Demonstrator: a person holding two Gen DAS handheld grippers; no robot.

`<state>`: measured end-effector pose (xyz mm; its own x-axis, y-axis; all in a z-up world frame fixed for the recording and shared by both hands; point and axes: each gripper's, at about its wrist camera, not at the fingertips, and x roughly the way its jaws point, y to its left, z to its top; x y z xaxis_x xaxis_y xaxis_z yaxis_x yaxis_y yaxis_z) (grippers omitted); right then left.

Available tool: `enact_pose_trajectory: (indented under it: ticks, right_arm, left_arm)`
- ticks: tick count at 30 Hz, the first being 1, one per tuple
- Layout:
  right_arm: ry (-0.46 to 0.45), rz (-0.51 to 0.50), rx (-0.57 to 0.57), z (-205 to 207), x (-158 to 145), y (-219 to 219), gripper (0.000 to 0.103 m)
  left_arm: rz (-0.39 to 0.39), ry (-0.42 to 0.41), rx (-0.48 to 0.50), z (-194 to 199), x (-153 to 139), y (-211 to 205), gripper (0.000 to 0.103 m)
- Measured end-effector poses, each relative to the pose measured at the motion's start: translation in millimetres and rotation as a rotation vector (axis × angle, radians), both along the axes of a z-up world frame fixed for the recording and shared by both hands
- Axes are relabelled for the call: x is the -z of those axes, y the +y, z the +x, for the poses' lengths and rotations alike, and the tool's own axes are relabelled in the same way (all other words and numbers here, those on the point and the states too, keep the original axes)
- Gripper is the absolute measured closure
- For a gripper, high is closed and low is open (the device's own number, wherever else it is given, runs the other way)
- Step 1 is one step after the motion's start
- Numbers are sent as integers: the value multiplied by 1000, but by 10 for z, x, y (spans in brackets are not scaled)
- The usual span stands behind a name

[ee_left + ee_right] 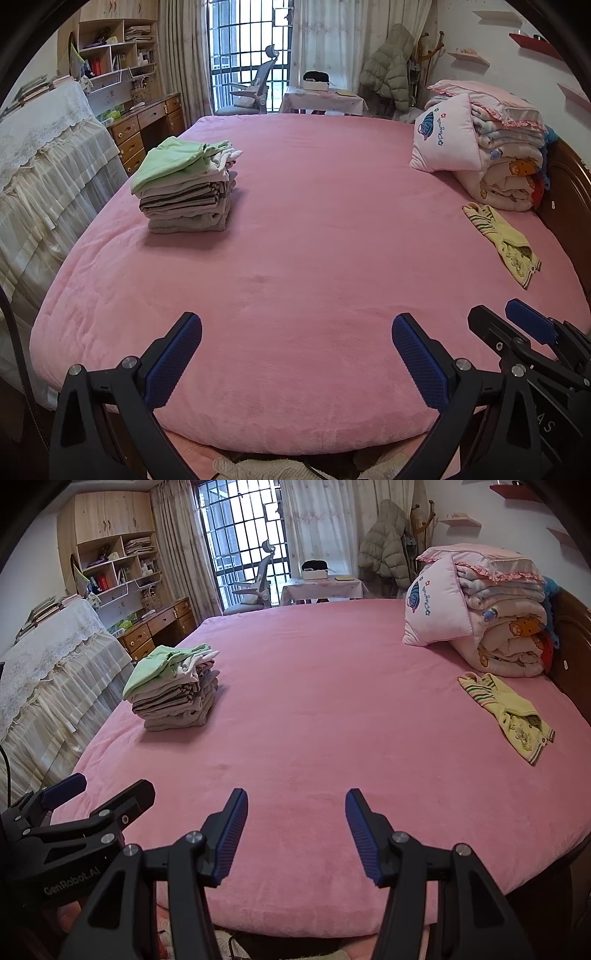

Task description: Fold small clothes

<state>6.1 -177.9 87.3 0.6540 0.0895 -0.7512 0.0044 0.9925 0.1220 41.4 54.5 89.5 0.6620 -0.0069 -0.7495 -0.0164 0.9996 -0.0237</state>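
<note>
Folded stack [184, 188] sat at 10 o'clock; one yellow garment [502, 243] unfolded at 2. Left gripper [297, 354] & right gripper [296, 836] both spread, empty.

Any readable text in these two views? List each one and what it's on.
"GenRobot.AI": on the black body of the left gripper, low in the right wrist view.
"AS": tail of a longer print on the right gripper body, the rest cut off.
"Playmate", roughly: cursive stitching on the pink pillow, too slanted to be sure.
Book spines on the shelf: too small to read.
</note>
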Motion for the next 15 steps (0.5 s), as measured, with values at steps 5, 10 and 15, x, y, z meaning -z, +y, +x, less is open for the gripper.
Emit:
enact_pose_trajectory:
  ticks: [5,10,15]
  right_arm:
    - [0,-2,0,1,3,-1,48]
    - [-3,-5,0,-4,-1,3,48]
    - [-2,-8,-1,-7,-3,-6,48]
  left_arm:
    - [-2,-3,2,-15,-8,-1,1]
    - [-4,-2,3,-17,-21,1,1]
    - [-4,1,3,-17,-19,3,1]
